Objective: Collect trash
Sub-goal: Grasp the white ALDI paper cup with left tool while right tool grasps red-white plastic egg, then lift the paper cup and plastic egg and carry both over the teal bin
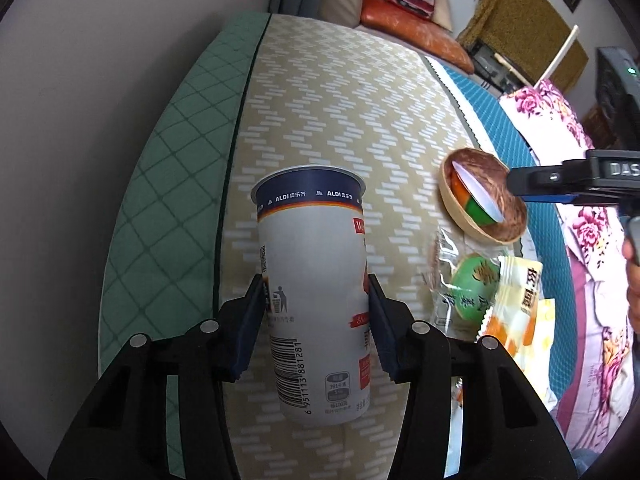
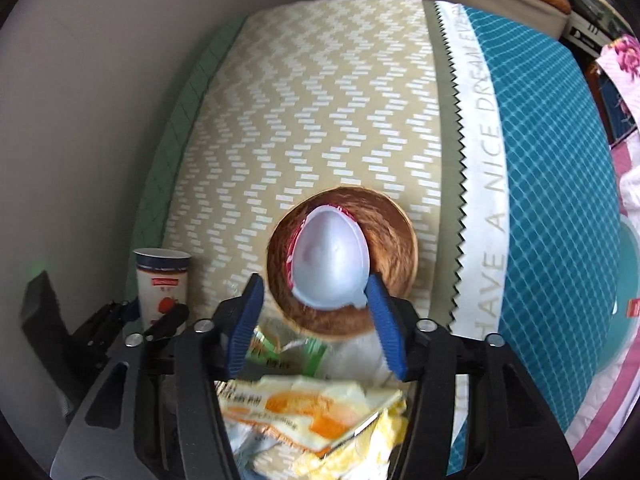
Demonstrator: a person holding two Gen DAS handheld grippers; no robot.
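Chevron mattress (image 1: 352,112), floral cloth (image 1: 560,120)

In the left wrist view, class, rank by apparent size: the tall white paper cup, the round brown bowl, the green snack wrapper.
1. Tall white paper cup, though nearness to the camera enlarges it.
2. Round brown bowl.
3. Green snack wrapper, partly covered, so this is unsure.

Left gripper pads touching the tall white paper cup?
Touching. Left wrist view: both blue pads of the left gripper sit flush against the tall white paper cup's sides, no gap.
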